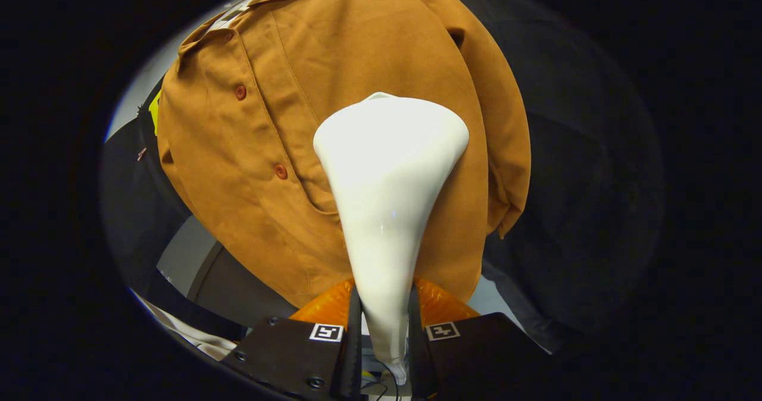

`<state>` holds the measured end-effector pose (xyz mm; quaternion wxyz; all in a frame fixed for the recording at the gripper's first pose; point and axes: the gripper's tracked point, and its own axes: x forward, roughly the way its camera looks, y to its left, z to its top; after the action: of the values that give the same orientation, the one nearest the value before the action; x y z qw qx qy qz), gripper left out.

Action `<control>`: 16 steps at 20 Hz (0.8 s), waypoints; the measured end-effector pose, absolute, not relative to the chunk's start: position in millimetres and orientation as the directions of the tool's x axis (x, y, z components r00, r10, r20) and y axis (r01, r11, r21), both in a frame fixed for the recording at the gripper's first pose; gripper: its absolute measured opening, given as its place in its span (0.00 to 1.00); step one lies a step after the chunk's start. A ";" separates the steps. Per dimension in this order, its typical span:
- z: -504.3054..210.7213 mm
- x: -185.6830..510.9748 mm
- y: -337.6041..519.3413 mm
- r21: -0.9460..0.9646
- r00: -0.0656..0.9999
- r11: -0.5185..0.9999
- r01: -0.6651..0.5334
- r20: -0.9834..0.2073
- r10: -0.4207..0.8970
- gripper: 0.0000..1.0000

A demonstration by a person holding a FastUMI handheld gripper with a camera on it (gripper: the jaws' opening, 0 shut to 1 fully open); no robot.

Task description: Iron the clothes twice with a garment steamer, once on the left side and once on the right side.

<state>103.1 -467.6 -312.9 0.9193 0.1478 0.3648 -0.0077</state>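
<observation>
A brown button-up shirt [250, 169] hangs in front of me, its button placket running down to the left of centre. My gripper [384, 297] is shut on the handle of a white garment steamer [387, 169], both fingers pressing on its narrow neck. The steamer's wide head rests against the shirt's panel to the right of the placket, about mid-chest height, just beyond the fingers. A sleeve [506, 145] hangs down past the steamer head on the far side. The steamer's face against the cloth is hidden.
Black cloth [583, 210] hangs behind and beside the shirt. Below the shirt's hem lies a dark curved surface [238, 288] and a pale patch of floor [184, 252]. A thin cord [390, 374] trails from the steamer's base between the fingers.
</observation>
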 end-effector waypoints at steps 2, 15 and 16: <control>-325.1 93.7 -469.1 0.267 0.712 0.953 0.145 -0.697 0.088 0.36; -302.6 44.7 -460.2 0.228 0.701 0.936 0.266 -0.712 -0.026 0.36; -286.0 45.7 -452.5 0.223 0.726 0.940 0.259 -0.687 -0.037 0.36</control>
<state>45.7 -452.5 -286.0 0.9161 0.1534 0.3615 -0.0807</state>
